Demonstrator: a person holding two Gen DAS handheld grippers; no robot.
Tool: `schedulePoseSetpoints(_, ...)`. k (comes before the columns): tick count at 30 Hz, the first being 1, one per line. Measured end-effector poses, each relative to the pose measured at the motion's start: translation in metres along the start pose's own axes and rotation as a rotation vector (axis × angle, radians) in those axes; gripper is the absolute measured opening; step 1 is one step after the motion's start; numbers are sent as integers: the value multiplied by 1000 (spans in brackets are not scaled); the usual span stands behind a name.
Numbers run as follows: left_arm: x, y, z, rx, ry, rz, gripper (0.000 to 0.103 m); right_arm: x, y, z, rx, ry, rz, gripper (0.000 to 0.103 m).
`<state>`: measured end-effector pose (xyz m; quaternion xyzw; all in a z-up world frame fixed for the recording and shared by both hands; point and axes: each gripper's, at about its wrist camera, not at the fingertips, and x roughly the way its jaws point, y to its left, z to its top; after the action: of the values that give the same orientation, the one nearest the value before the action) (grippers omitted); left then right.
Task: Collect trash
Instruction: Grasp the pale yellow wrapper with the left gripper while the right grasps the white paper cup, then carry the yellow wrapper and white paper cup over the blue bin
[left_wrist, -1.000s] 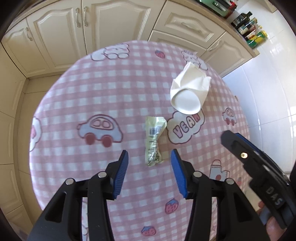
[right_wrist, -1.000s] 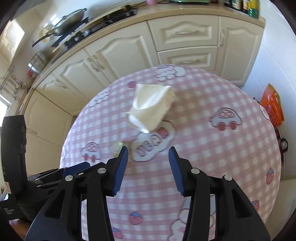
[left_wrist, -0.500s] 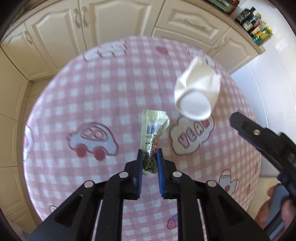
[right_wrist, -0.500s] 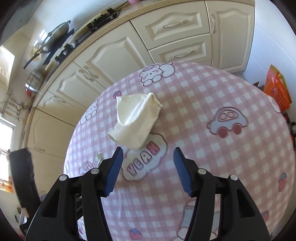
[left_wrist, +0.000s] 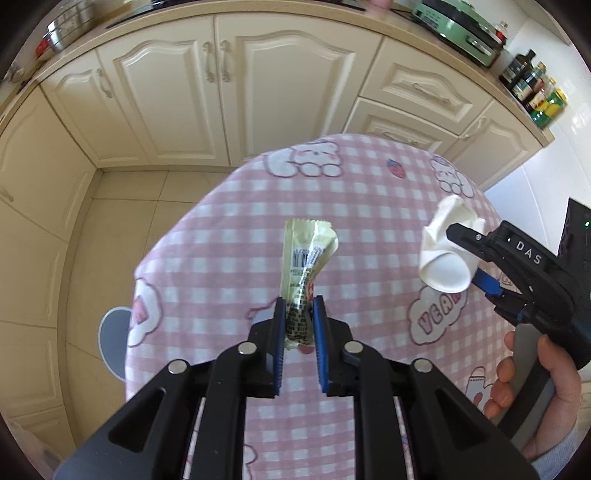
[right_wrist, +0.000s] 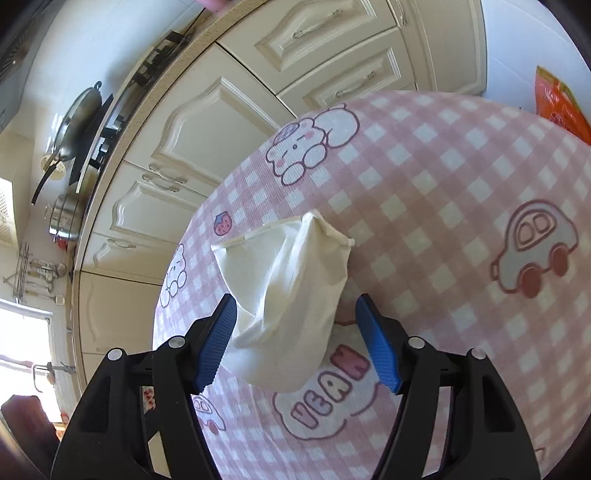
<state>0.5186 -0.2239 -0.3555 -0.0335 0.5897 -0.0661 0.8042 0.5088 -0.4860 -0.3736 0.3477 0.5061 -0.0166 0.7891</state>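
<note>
I had the wrapper (left_wrist: 308, 273) pinched in my left gripper (left_wrist: 298, 325), while my right gripper (right_wrist: 299, 341) was opening its jaws around the cup (right_wrist: 286, 291), not yet gripped.

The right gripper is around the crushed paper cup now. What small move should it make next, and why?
Probably close the right gripper on the crushed paper cup. The cup lies on the checked tablecloth between the blue pads, but the jaws are opening and a gap shows at the right pad. The left gripper already pinches the snack wrapper, so only the cup is left.
</note>
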Motion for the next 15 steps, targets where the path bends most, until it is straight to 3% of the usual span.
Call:
schedulePoseSetpoints(1, -2, 6, -1, -6, -3, 0, 14, 0, 4, -1, -21, 1, -9, 62)
schedulePoseSetpoints(3, -4, 12, -2, -21, -8, -1, 14, 2, 8, -6, -42, 12, -7, 40)
schedulePoseSetpoints(9, -17, 40, -8, -62, -24, -23, 14, 4, 40, -32, -164, 53, -19, 37)
schedulePoseSetpoints(15, -35, 87, -21, -117, -38, -35, 14, 3, 81, -80, -251, 87, -3, 37)
